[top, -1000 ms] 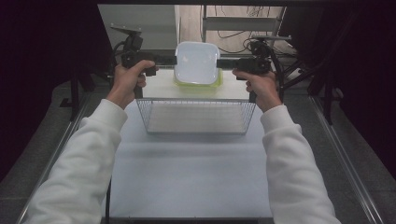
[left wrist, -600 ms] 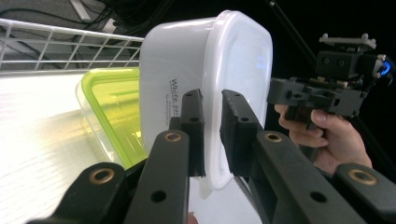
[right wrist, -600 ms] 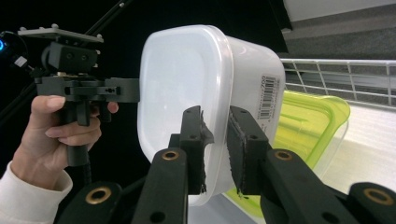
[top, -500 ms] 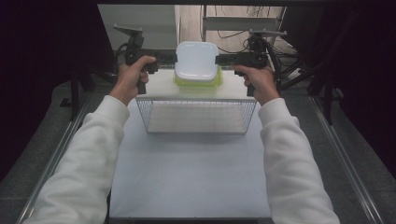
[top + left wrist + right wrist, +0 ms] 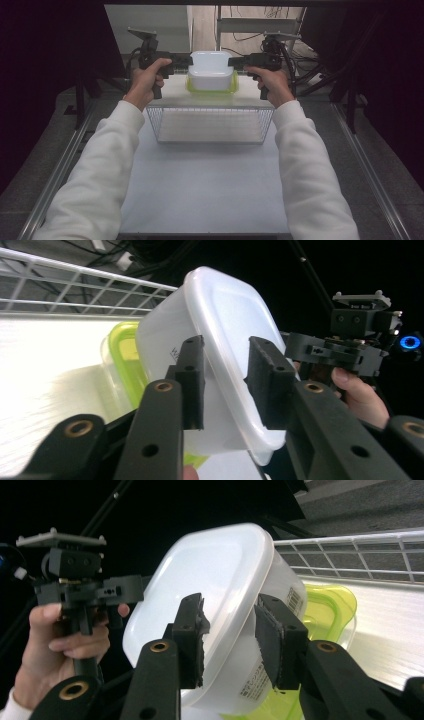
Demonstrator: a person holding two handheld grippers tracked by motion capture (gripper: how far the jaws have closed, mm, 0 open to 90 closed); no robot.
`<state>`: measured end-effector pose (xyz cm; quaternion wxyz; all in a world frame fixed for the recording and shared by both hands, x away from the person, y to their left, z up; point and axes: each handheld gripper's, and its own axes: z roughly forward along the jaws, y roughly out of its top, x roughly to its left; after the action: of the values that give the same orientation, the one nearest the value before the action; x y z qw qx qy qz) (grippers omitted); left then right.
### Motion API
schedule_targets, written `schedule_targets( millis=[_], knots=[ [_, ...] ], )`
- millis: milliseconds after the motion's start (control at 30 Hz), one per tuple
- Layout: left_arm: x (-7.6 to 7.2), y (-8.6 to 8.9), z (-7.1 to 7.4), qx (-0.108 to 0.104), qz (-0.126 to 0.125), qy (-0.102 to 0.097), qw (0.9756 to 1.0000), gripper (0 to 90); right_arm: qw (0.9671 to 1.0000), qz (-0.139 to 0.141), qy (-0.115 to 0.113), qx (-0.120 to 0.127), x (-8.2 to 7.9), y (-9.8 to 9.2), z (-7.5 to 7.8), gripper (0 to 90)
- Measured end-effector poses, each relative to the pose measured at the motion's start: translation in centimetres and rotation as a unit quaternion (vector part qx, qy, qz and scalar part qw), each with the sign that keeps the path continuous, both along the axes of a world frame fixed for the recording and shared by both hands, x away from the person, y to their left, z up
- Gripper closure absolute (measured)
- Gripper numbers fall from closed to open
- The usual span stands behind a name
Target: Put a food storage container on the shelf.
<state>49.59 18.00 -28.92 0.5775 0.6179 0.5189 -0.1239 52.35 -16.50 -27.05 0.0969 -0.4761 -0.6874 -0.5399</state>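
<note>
Nearest to you lies the bare white table (image 5: 205, 195), and your two sleeves reach forward over it. Behind this stands the wire basket (image 5: 210, 125), which looks vacant inside.

Beyond the basket's far rim sits the white plastic container (image 5: 210, 70), upside down on a lime-green container (image 5: 192, 86) that rests on the table. It lies exactly between your two tools: the left gripper (image 5: 184, 61) comes to it from the left side, the right gripper (image 5: 235, 61) from the right side, both pointing level toward each other. Neither hand is nearer; they stand about equal from it.

Both pairs of jaws have just been opening. In the left gripper view, the rim of the white container passes between the pads (image 5: 194, 375), but they seem no more pressed on it. In the right gripper view it is the same: the rim stands in the gap, and one pad (image 5: 272, 640) seems apart from the wall. So I judge both tools are letting go.

For the coming move, you should pull each gripper straight outward along the container's left-to-right line, so the rim slides free without tipping it.
</note>
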Motion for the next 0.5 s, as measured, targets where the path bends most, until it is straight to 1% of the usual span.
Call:
schedule_targets(
  millis=[33, 67, 133, 200, 233, 267, 300, 367, 467, 500],
  knots=[
    [0.0, 0.0, 0.0, 0.000, -0.001, -0.002, 1.0000, 61.0, 1.0000, 0.001, 0.001, 0.006, 0.1, 0.0, -0.1, 62.5],
    [0.0, 0.0, 0.0, 0.003, 0.000, -0.007, 1.0000, 55.4, 1.0000, -0.003, -0.001, 0.006, 0.1, 0.2, -0.2, 59.7],
    [-0.4, 0.0, 0.2, 0.016, 0.007, -0.025, 0.9995, 47.3, 0.9998, -0.015, -0.016, -0.002, -0.2, 0.4, 0.0, 50.9],
    [-0.9, 0.2, 0.5, 0.034, 0.018, -0.045, 0.9982, 38.9, 0.9993, -0.023, -0.030, 0.002, -0.7, 0.4, 0.4, 44.9],
    [-1.2, 0.3, 0.6, 0.037, 0.023, -0.052, 0.9977, 34.9, 0.9989, -0.026, -0.040, -0.002, -1.0, 0.3, 0.6, 42.6],
    [-1.6, 0.5, 0.8, 0.047, 0.027, -0.058, 0.9968, 31.3, 0.9982, -0.030, -0.052, -0.007, -1.5, 0.2, 0.9, 40.3],
    [-2.2, 0.6, 1.0, 0.056, 0.030, -0.066, 0.9958, 28.1, 0.9973, -0.033, -0.064, -0.015, -2.0, 0.1, 1.2, 38.3],
    [-3.7, 1.1, 1.0, 0.060, 0.034, -0.087, 0.9939, 26.4, 0.9944, -0.034, -0.095, -0.030, -3.4, -0.2, 1.7, 36.3],
    [-6.4, 1.9, 0.7, 0.081, 0.033, -0.117, 0.9893, 24.4, 0.9900, -0.022, -0.131, -0.048, -5.8, -0.9, 1.8, 33.7],
    [-7.5, 2.1, 0.5, 0.089, 0.033, -0.127, 0.9873, 24.0, 0.9884, -0.018, -0.141, -0.053, -6.7, -1.3, 1.7, 33.1]
  ],
)
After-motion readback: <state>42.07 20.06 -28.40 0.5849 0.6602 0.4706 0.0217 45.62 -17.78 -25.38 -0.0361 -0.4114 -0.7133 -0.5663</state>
